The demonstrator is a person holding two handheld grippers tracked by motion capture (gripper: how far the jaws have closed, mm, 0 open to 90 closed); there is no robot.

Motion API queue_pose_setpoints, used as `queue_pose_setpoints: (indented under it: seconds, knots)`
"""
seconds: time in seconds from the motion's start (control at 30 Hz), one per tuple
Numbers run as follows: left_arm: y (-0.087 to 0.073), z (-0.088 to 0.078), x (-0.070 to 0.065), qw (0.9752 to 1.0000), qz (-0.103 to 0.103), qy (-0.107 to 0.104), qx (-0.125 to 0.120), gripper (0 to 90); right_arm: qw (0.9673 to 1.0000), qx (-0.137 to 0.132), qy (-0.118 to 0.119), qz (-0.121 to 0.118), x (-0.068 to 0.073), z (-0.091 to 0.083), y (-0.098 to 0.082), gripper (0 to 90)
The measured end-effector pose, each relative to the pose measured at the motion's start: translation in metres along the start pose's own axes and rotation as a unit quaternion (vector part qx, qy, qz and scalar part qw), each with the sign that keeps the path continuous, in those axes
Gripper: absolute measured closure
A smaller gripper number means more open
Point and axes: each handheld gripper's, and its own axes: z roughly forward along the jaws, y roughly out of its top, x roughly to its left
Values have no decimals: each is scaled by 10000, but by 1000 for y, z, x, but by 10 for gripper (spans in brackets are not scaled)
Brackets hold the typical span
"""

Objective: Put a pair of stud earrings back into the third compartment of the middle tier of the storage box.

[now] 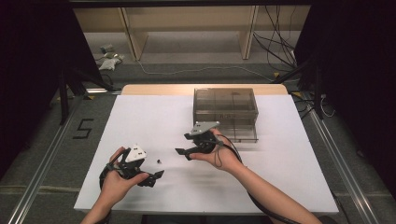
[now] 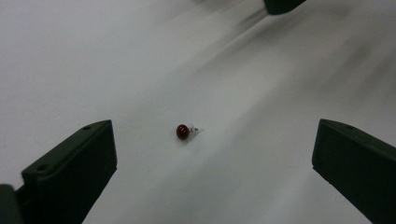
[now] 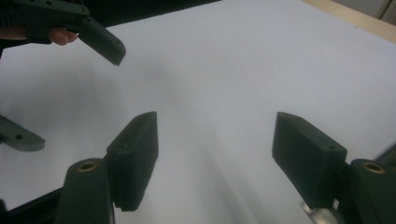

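Between our two claws, on the white tabletop (image 1: 154,116), lies the small dark red bead (image 2: 182,131); the left claw (image 1: 156,175) and right claw (image 1: 182,151) both gape wide, grasping nothing.

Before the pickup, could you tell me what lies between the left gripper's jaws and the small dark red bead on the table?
Nothing: in the left gripper view, bare white table separates the open left gripper from the dark red bead.

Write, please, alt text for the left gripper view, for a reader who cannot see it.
A tiny dark red bead with a clear plastic piece attached lies on the white table, untouched. It sits ahead of the left gripper, whose two black jaws stand wide open with nothing between them.
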Motion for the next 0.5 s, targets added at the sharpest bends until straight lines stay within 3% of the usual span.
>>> queue_pose_setpoints:
  seconds: [0.23, 0.43, 0.5]
  knots:
    - [0, 0, 0, 10000, 12, -9, -1, 0, 9991, 257, 278, -164, 15, 34, 8, 357]
    - [0, 0, 0, 10000, 1, -27, 2, 0, 9975, 486, 490, -144, 26, 54, 11, 422]
    - [0, 1, 0, 10000, -20, -37, -8, 0, 9958, 587, 692, -74, 28, 61, 10, 447]
